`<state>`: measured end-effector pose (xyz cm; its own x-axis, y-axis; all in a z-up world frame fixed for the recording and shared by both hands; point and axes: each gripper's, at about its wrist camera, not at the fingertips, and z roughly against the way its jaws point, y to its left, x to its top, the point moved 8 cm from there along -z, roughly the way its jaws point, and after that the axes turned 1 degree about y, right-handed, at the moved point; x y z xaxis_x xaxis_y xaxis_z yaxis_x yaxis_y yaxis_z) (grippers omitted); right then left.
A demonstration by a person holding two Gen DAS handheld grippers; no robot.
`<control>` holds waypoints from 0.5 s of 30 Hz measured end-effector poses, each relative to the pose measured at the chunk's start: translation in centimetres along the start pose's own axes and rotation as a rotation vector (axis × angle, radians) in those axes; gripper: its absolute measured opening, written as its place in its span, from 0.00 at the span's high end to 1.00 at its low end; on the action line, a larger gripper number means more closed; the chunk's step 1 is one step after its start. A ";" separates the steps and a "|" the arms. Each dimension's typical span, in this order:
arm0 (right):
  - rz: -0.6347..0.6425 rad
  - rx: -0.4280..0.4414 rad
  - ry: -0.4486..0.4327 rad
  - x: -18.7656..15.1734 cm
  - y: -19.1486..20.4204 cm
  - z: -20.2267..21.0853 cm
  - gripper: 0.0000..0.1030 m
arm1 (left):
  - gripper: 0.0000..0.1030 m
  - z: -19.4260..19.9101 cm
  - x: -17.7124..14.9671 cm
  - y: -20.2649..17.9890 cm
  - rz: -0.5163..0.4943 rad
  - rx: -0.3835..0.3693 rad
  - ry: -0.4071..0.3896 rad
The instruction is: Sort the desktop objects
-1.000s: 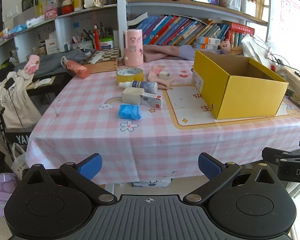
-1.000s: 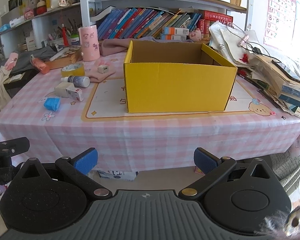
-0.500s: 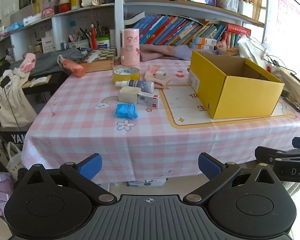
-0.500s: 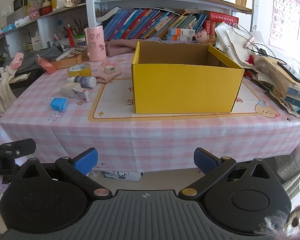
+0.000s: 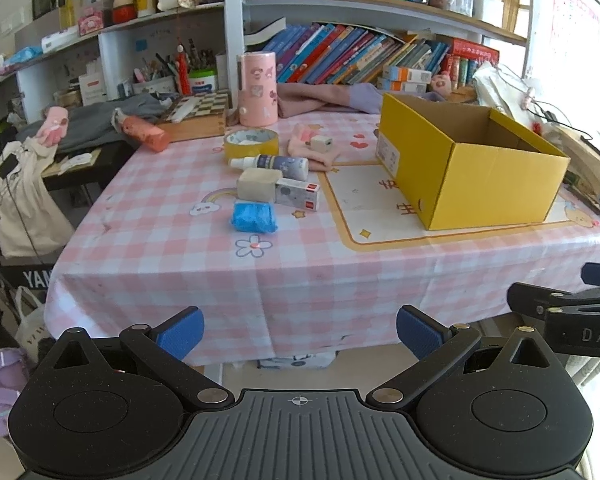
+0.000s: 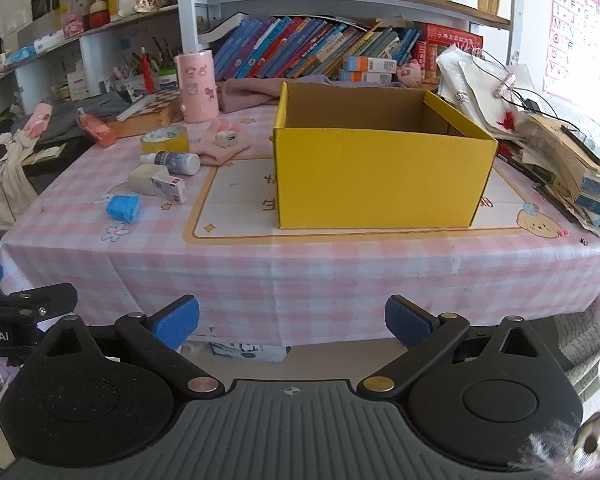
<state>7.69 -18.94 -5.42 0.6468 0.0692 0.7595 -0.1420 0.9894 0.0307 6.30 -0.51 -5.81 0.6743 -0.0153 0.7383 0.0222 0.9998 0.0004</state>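
Both grippers have edged closer to the table; left gripper (image 5: 300,330) and right gripper (image 6: 292,322) gape wide, empty; "DAS" readable at 3 o'clock.

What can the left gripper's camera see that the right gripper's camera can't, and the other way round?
Only the left view shows the yellow box's white label on its side wall.

Only the right view shows the alphabet poster on the wall and the bear picture on the tablecloth.

Both show the yellow box, the blue bundle, the tape roll, the pink cylinder, and open, empty grippers: left gripper, right gripper.
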 end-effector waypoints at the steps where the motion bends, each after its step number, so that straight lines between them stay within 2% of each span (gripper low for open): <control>1: 0.004 0.002 -0.002 0.1 0.1 0.0 0.02 | 0.00 0.0 0.0 0.0 -0.004 -0.002 -0.001; 15: 0.056 0.006 -0.016 0.3 1.3 0.2 0.02 | 0.00 -0.1 0.1 0.2 -0.004 -0.028 -0.006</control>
<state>7.57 -17.64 -5.03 0.6255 0.1225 0.7705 -0.1821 0.9832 -0.0086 6.46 -0.36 -5.84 0.6699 -0.0188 0.7422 0.0453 0.9988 -0.0157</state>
